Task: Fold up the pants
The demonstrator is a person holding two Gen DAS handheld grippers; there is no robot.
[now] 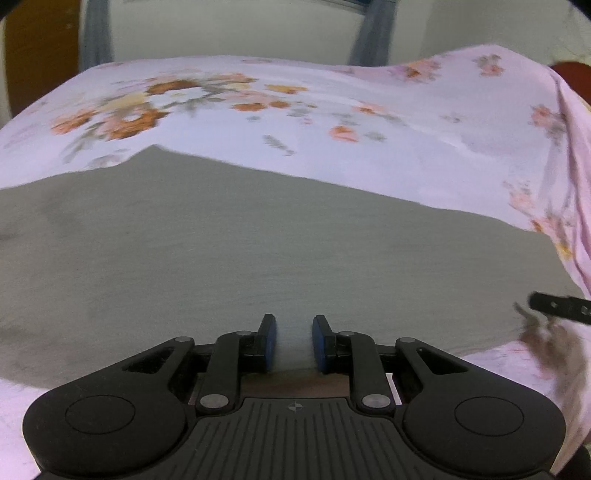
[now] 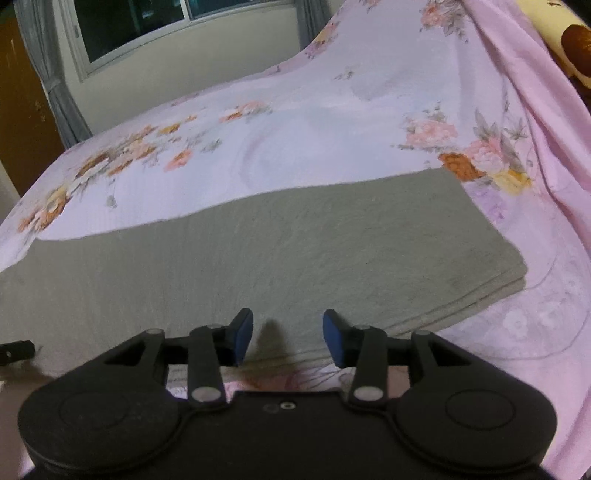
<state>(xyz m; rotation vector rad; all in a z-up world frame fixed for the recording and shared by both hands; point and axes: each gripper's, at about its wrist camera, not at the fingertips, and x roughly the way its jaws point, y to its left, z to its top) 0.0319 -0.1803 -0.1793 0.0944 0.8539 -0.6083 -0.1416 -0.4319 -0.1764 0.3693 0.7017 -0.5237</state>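
hovering low over the near hem of the pants (image 1: pixel 258 251), with the left gripper (image 1: pixel 294 341) nearly closed, blue pads (image 1: pixel 269 347) drawn in on a pale ridge of cloth, seemingly pinching that fold, though blurred there. spread wide beside it, the right gripper (image 2: pixel 288 339), nothing caught between the pads, only a shadow on the grey cloth under the gap. just past both claws, grey-green pants lying flat across a pink floral bedsheet (image 1: pixel 332 103), folded over on themselves, stacked layer edges (image 2: pixel 480 291) showing at the right end in the right wrist view. near edge of the pants close to the bed's edge, far edge running crosswise through the middle of the sheet. farther back, bare sheet with orange and pink flowers, bunched and rising at the right toward a yellow and brown pillow (image 2: pixel 565 37). beyond the bed, a pale wall, a dark window (image 2: pixel 140 26) and a grey curtain (image 2: pixel 55 81) hanging beside it.
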